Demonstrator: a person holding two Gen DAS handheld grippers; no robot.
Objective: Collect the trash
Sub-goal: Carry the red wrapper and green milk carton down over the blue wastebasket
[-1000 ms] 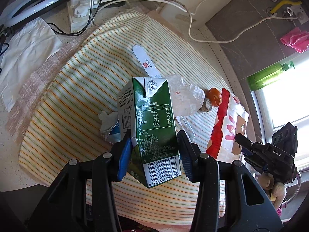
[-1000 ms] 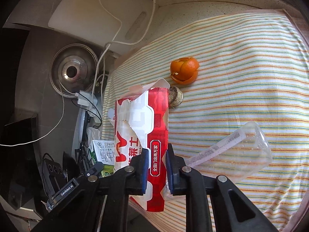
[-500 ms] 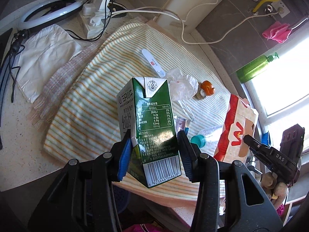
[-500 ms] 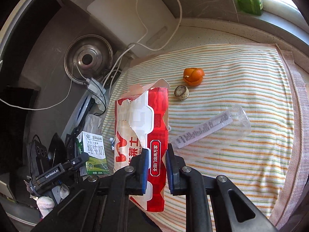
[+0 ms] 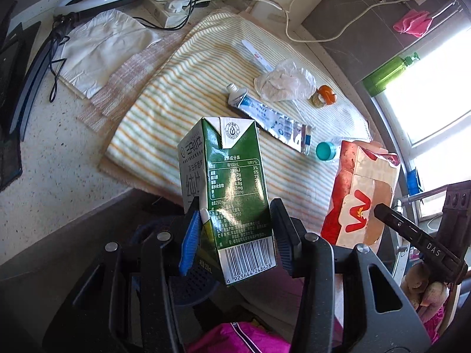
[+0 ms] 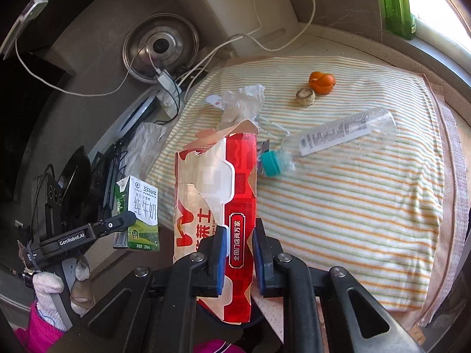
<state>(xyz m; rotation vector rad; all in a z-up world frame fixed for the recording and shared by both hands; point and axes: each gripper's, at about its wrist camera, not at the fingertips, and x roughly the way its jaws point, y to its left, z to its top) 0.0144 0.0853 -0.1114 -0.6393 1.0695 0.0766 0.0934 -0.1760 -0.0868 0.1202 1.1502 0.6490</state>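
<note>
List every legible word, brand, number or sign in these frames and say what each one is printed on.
"6 923644 248628": barcode on the green milk carton.
"纯牛奶", "250mL": carton front.
"284kJ", "NRV%": carton nutrition table; other rows blurred.
"全国门店两万家": red paper box.
"GenRobot.AI": left gripper.
"DAS": right gripper.
Toothpaste tube, clear bottle label: unreadable.

Print I can read from my two claws

My milk carton [image 5: 232, 200] shows barcode 6 923644 248628 and "250mL"; the right gripper [image 5: 418, 235] arm reads "DAS", my left gripper [image 6: 88, 235] "GenRobot.AI".
</note>
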